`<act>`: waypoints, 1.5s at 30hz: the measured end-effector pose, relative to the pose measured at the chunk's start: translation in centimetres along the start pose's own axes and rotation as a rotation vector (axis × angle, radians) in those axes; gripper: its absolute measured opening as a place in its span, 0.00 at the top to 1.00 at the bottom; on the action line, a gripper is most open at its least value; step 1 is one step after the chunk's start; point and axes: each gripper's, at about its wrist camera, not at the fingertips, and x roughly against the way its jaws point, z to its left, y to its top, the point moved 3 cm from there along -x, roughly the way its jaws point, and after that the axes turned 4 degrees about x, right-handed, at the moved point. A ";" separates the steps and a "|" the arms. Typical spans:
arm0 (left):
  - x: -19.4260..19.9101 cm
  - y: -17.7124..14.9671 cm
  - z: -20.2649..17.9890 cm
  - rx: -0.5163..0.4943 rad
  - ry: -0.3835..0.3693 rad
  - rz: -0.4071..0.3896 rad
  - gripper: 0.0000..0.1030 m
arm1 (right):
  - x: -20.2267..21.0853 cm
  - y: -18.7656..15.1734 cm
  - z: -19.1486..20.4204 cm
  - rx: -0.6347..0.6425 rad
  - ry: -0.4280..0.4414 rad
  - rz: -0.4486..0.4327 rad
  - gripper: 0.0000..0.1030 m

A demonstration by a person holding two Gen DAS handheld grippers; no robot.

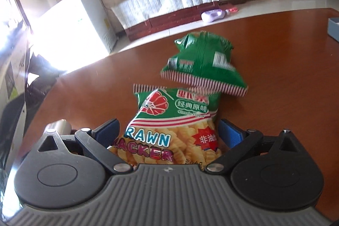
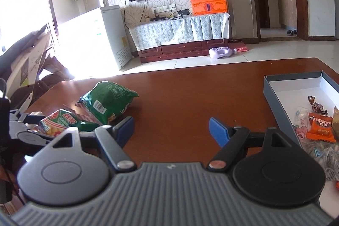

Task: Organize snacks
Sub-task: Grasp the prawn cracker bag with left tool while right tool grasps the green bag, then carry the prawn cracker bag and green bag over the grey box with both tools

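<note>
A prawn cracker bag (image 1: 169,126) lies on the brown table (image 1: 286,109), its lower half between the fingers of my left gripper (image 1: 168,130). The jaws stand wide, one blue pad on each side of the bag, and neither visibly squeezes it. Just beyond lies a second green snack bag (image 1: 203,63), back side up, its striped end over the first bag's top edge. The right wrist view shows both bags at the left, the prawn cracker bag (image 2: 57,124) and the green snack bag (image 2: 108,101). My right gripper (image 2: 171,128) hovers open over bare table with nothing between its pads.
A shallow grey box (image 2: 296,82) at the table's right holds several wrapped sweets and small packets; its corner (image 1: 333,29) shows in the left wrist view. A small white object (image 1: 61,126) lies by the left finger. The table's far edge drops to a tiled floor.
</note>
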 end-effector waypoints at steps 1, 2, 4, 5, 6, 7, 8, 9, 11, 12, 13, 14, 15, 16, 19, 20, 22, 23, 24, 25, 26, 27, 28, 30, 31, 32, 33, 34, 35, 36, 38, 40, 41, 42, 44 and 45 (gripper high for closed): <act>-0.2 0.0 0.0 0.005 -0.003 0.004 0.02 | 0.1 0.0 0.1 0.004 0.003 0.000 0.23; -0.3 0.0 0.1 0.013 -0.010 0.007 0.03 | 0.2 0.0 0.2 0.008 0.007 0.000 0.23; -0.3 0.2 0.3 0.036 -0.019 0.008 0.10 | -0.1 0.2 0.4 0.012 0.021 0.005 0.23; -0.1 0.2 0.4 0.045 -0.032 0.013 0.16 | -0.1 0.3 0.6 0.013 0.031 0.007 0.23; -0.1 0.3 0.5 0.052 -0.032 0.016 0.18 | -0.2 0.5 0.8 0.012 0.041 0.007 0.23; -0.1 0.4 0.5 0.054 -0.037 0.016 0.21 | -0.3 0.7 1.1 0.008 0.050 0.006 0.23; -0.1 0.4 0.6 0.057 -0.044 0.018 0.24 | -0.4 1.1 1.4 0.004 0.062 0.003 0.23; 0.2 0.5 0.7 0.061 -0.049 0.020 0.25 | -0.5 1.5 1.8 0.001 0.074 0.000 0.23; 0.6 0.4 1.0 0.077 -0.057 0.028 0.28 | -1.0 2.2 3.0 0.001 0.092 -0.001 0.23; 0.8 0.5 1.2 0.089 -0.059 0.033 0.28 | -1.4 2.6 3.7 -0.005 0.099 0.001 0.23; 0.9 0.6 1.5 0.103 -0.058 0.036 0.29 | -2.0 3.0 4.3 -0.021 0.110 0.007 0.23; 1.2 0.7 1.7 0.113 -0.056 0.038 0.29 | -2.6 3.4 5.0 -0.046 0.121 0.015 0.23; 1.4 0.8 1.9 0.119 -0.051 0.037 0.29 | -3.4 3.8 5.6 -0.075 0.129 0.023 0.23; 1.6 0.9 2.0 0.122 -0.040 0.037 0.29 | -4.1 4.0 6.4 -0.095 0.136 0.034 0.23; 1.6 1.2 2.5 0.130 -0.025 0.045 0.28 | -6.2 4.5 9.2 -0.106 0.128 0.059 0.23; 1.6 1.1 2.7 0.136 -0.029 0.053 0.28 | -6.8 4.6 10.0 -0.104 0.118 0.064 0.23; 1.2 0.7 3.2 0.151 -0.040 0.083 0.28 | -7.9 4.8 11.6 -0.106 0.087 0.068 0.23; 1.0 0.5 3.4 0.161 -0.048 0.099 0.28 | -8.4 4.9 12.2 -0.113 0.078 0.071 0.23; 0.9 0.4 3.7 0.169 -0.059 0.104 0.28 | -9.0 5.0 12.8 -0.119 0.070 0.076 0.23; 0.9 0.3 4.0 0.172 -0.066 0.107 0.28 | -9.6 5.0 13.5 -0.123 0.059 0.087 0.23; 0.8 0.3 4.2 0.174 -0.069 0.109 0.28 | -10.2 4.9 14.1 -0.126 0.048 0.098 0.23; 0.7 0.3 4.5 0.176 -0.073 0.110 0.28 | -10.9 4.9 14.7 -0.126 0.041 0.109 0.23; 0.6 0.3 4.7 0.181 -0.078 0.110 0.28 | -11.5 4.9 15.4 -0.121 0.036 0.123 0.23; 0.5 0.6 4.8 0.188 -0.087 0.109 0.28 | -12.9 4.9 16.4 -0.100 0.002 0.149 0.23; 0.6 0.6 4.7 0.187 -0.089 0.108 0.28 | -13.6 4.8 16.7 -0.091 -0.016 0.167 0.23; 0.7 0.6 4.7 0.185 -0.090 0.108 0.28 | -14.3 4.6 16.9 -0.091 -0.032 0.187 0.23; 0.6 0.6 4.7 0.183 -0.090 0.107 0.28 | -15.0 4.3 16.8 -0.103 -0.035 0.210 0.22; 0.7 0.5 4.5 0.182 -0.091 0.106 0.28 | -15.5 4.1 16.8 -0.120 -0.024 0.222 0.15; 0.7 0.5 4.5 0.179 -0.093 0.105 0.27 | -16.0 3.9 16.9 -0.129 -0.024 0.237 0.14; 0.7 0.5 4.4 0.173 -0.089 0.103 0.27 | -16.5 3.6 17.0 -0.128 -0.030 0.254 0.14; 0.6 0.2 4.6 0.175 -0.095 0.102 0.27 | -17.3 2.9 17.0 -0.129 -0.029 0.290 0.13; 0.9 -0.3 4.5 0.165 -0.096 0.101 0.26 | -17.9 2.0 16.3 -0.182 0.003 0.310 0.14; 1.2 -0.5 4.3 0.156 -0.093 0.099 0.26 | -18.0 1.8 15.9 -0.200 0.033 0.311 0.16; 1.2 -0.4 4.2 0.152 -0.092 0.098 0.26 | -17.8 1.9 15.7 -0.197 0.047 0.299 0.21; 1.1 -0.3 4.3 0.156 -0.093 0.098 0.26 | -17.4 2.2 15.4 -0.186 0.095 0.293 0.33; 1.0 -0.3 4.3 0.158 -0.093 0.097 0.26 | -17.2 2.3 15.4 -0.160 0.097 0.293 0.34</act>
